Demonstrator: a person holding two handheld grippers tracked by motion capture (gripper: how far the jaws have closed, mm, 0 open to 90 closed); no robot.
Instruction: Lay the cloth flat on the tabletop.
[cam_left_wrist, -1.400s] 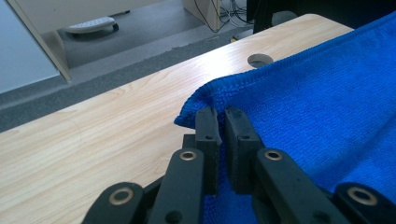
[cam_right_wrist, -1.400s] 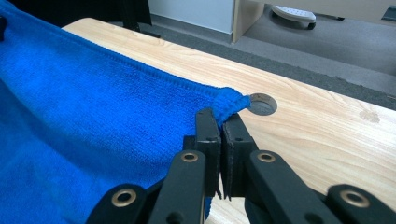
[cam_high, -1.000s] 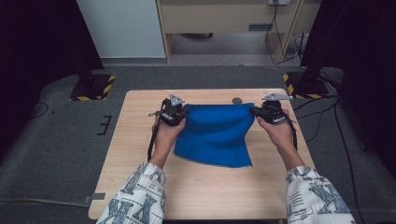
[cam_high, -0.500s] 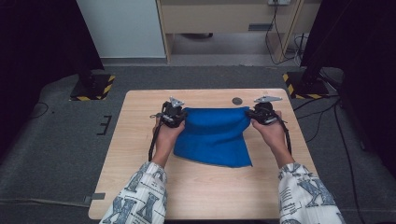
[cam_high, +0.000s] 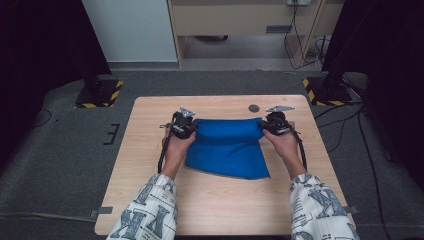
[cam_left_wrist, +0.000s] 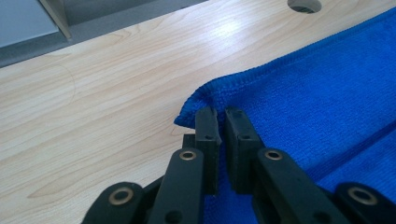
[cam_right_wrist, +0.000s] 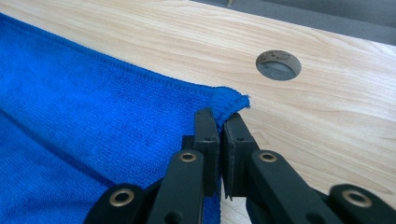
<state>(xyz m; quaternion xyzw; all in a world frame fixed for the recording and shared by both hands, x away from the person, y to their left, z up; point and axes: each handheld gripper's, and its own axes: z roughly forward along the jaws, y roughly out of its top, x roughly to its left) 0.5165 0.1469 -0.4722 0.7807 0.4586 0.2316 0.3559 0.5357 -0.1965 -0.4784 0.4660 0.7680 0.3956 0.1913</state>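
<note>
My left gripper (cam_left_wrist: 220, 116) is pinching one far corner of the blue cloth (cam_high: 227, 147), jaws pressed together on the hem – my right gripper (cam_right_wrist: 218, 119) has the other far corner clamped the same way. Between the two, the cloth's far edge runs nearly straight, and the rest lies back toward my sleeves on the wooden surface (cam_high: 150, 150), folded over on itself. Just beyond my right gripper there is a round hole (cam_right_wrist: 278, 65) in the surface, apart from the cloth – bare wood lies beyond my left
</note>
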